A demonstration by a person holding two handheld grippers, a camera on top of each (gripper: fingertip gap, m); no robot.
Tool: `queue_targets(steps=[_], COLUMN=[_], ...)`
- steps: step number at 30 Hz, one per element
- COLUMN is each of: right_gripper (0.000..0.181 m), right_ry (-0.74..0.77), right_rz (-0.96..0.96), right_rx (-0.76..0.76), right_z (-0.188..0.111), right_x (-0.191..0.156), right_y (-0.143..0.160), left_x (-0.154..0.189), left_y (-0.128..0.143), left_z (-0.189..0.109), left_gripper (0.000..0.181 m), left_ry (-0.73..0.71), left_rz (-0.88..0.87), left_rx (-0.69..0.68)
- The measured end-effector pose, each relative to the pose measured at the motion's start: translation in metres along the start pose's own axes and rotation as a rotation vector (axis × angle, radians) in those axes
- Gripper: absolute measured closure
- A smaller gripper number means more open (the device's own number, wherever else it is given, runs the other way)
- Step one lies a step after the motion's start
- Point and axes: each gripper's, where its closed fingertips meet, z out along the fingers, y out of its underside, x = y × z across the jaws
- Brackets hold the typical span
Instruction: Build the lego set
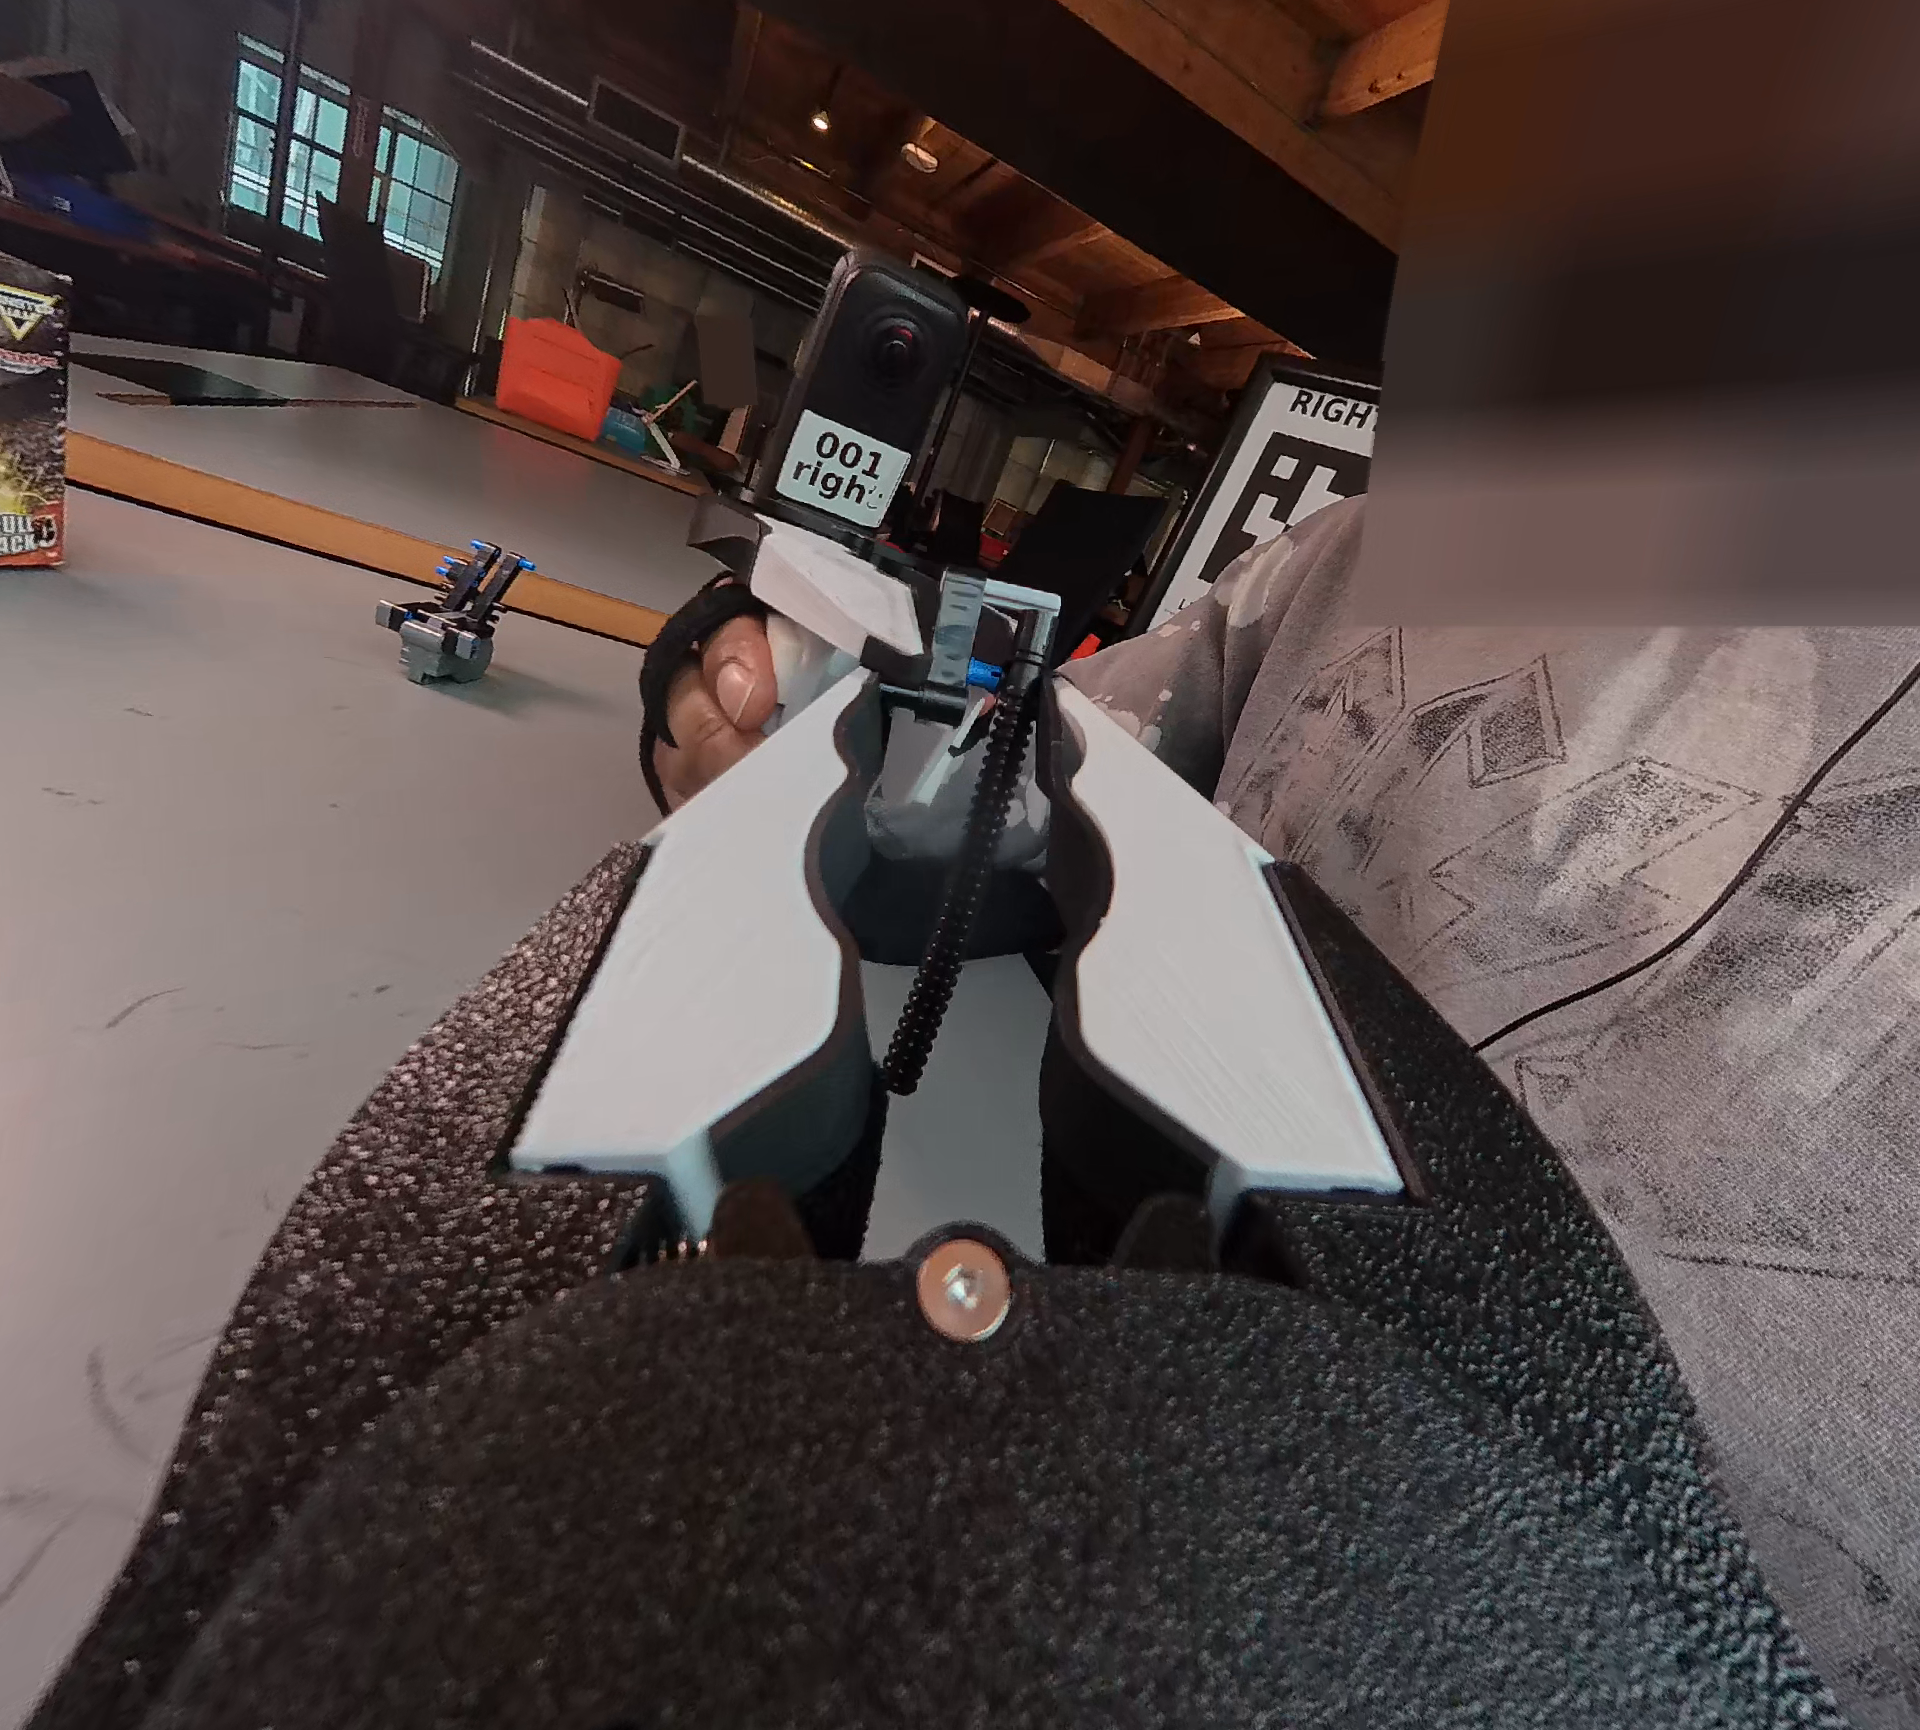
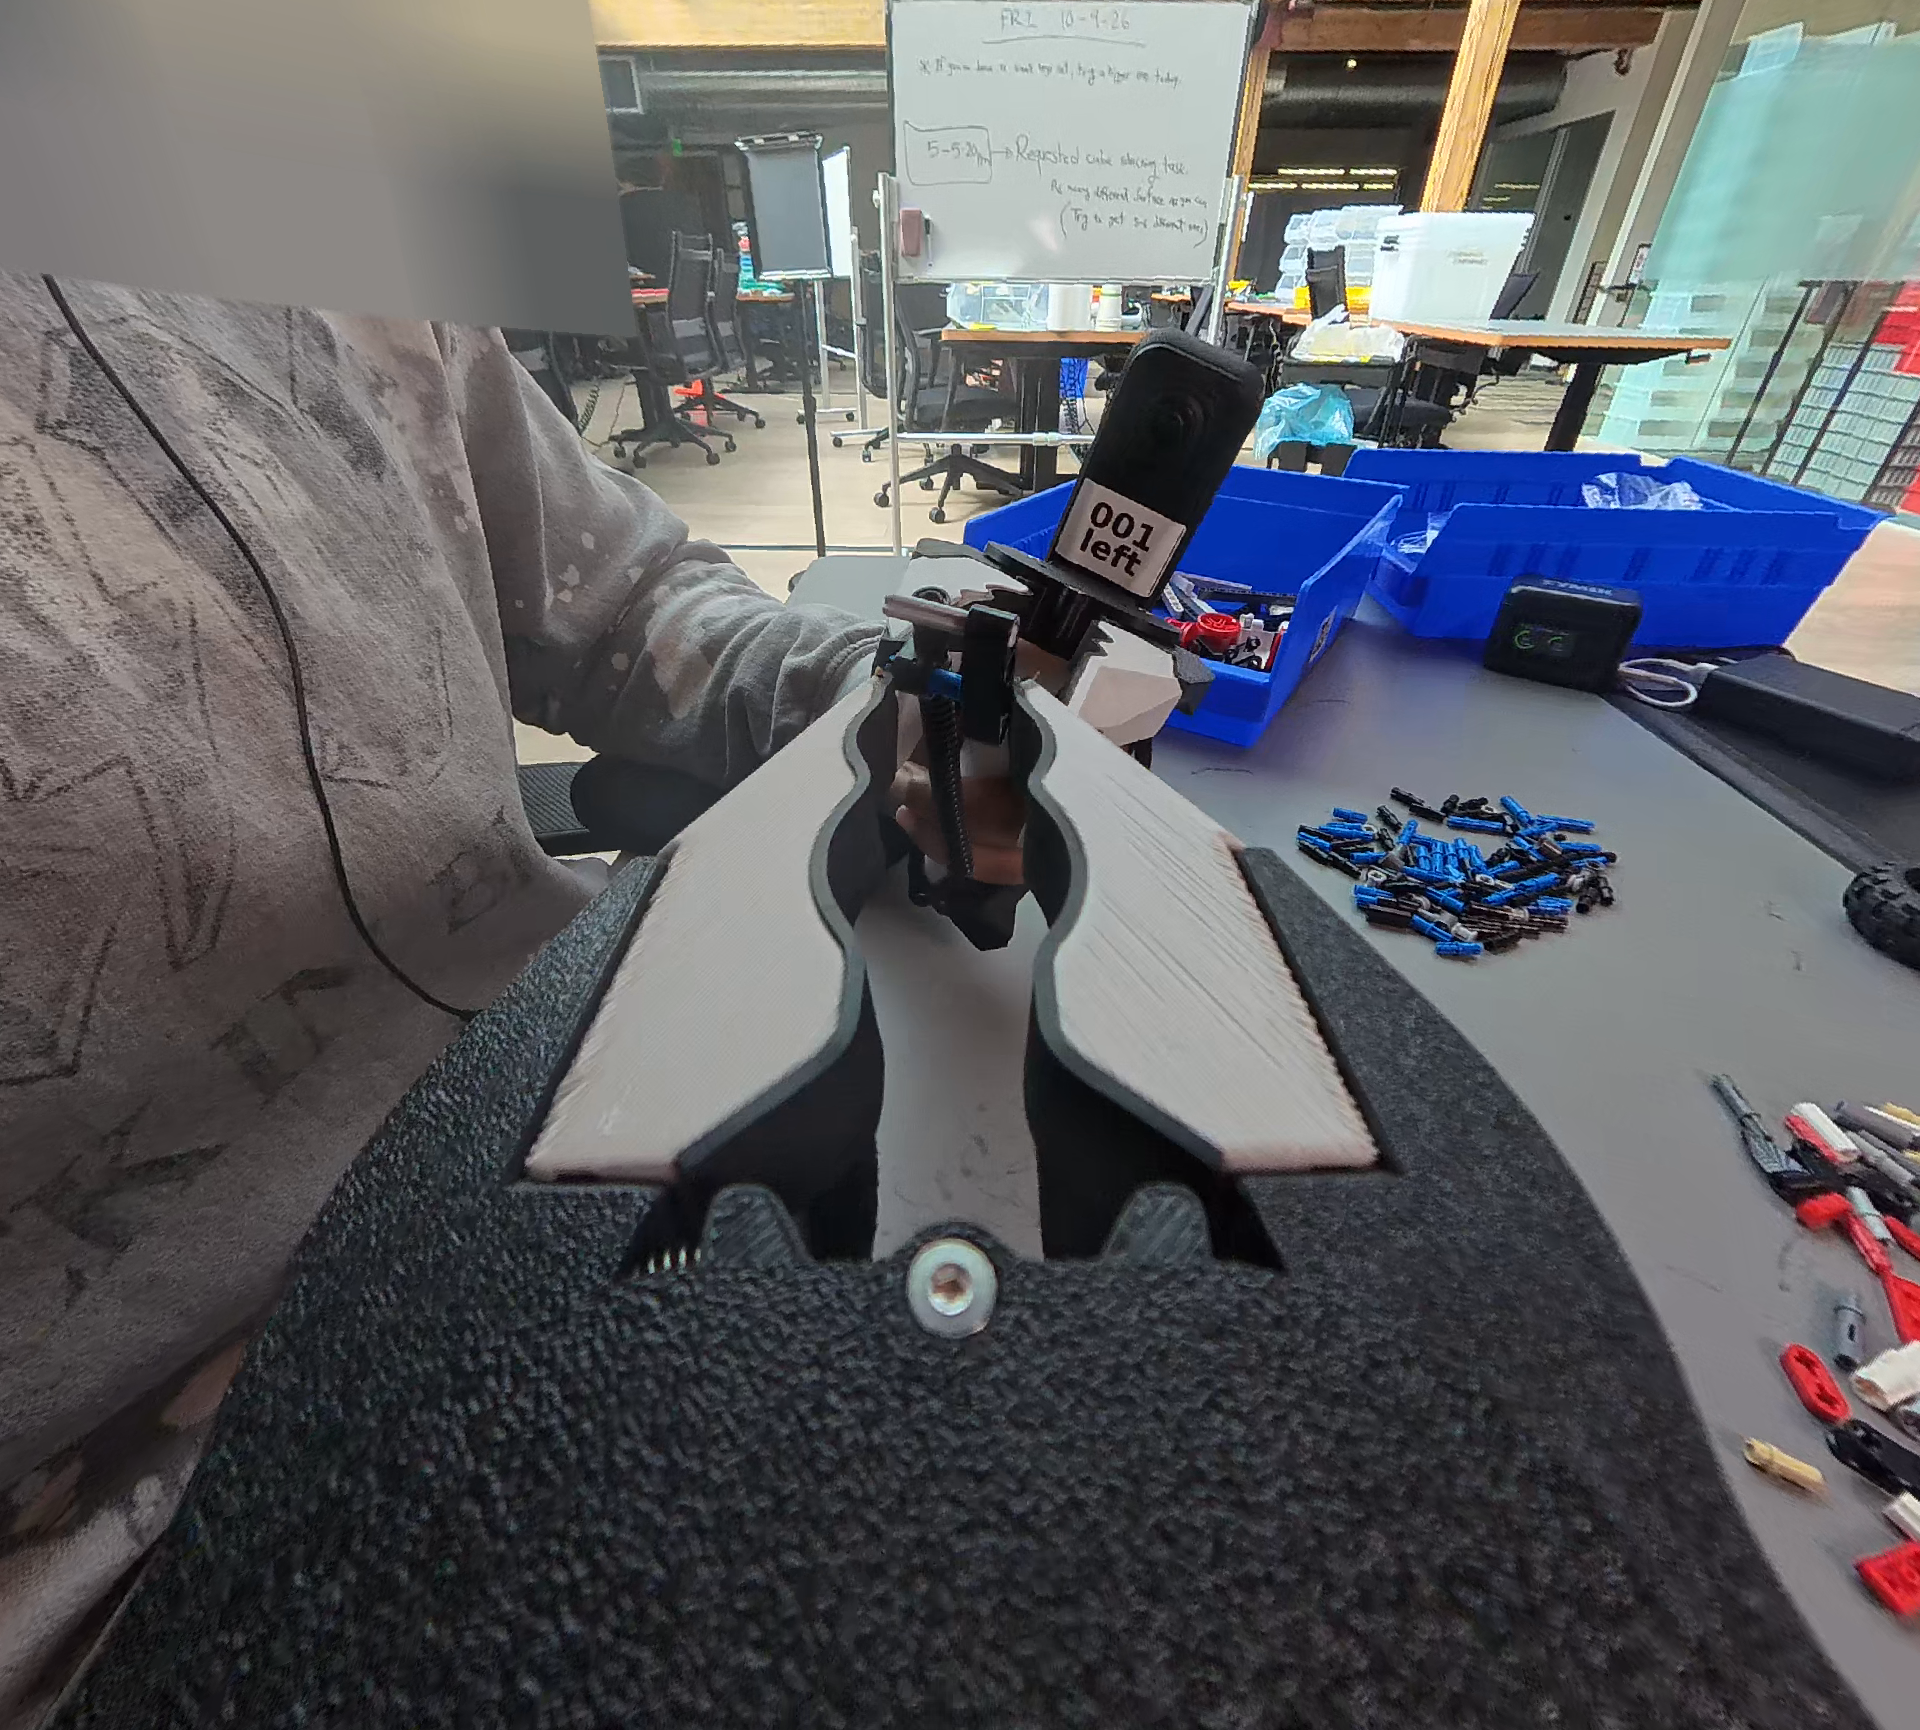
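A small lego assembly (image 1: pixel 961 641) of grey and black beams with a blue pin hangs in the air between both grippers. A black ribbed rod (image 1: pixel 956 891) hangs down from it. My left gripper (image 1: pixel 956 693) is shut on the assembly from one side. My right gripper (image 2: pixel 945 693) faces it and is shut on the same assembly (image 2: pixel 971 662) from the other side; the ribbed rod (image 2: pixel 951 787) shows there too. A second small grey and black sub-assembly (image 1: pixel 447 620) with blue pins stands on the grey table (image 1: pixel 260 849).
A pile of blue and black pins (image 2: pixel 1455 870), a black tyre (image 2: pixel 1886 911) and loose red, grey and black parts (image 2: pixel 1860 1265) lie on the right. Blue bins (image 2: pixel 1299 579) and a black device (image 2: pixel 1558 636) stand behind. A printed box (image 1: pixel 31 413) stands far left. A person's grey sleeve (image 2: pixel 665 641) is close. The tips of both grippers are at nearly the same place.
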Motion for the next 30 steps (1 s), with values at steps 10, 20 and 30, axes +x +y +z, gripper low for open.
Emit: queue_targets(steps=[10, 20, 30], right_gripper=[0.166, 0.166, 0.154], right_ry=[-0.008, 0.016, -0.005], right_rz=[0.015, -0.09, -0.208], right_rx=[0.014, -0.034, -0.188], right_z=[-0.001, -0.002, -0.009], right_x=[-0.001, -0.003, -0.01], right_y=[-0.001, 0.006, 0.029], left_x=[0.0, 0.0, -0.009], left_y=[-0.002, 0.005, 0.029], left_z=[0.001, -0.003, -0.009], left_gripper=[0.158, 0.158, 0.156], left_ry=[0.001, -0.071, -0.249], left_rz=[-0.031, 0.19, 0.704], left_rx=[-0.004, -0.097, -0.418])
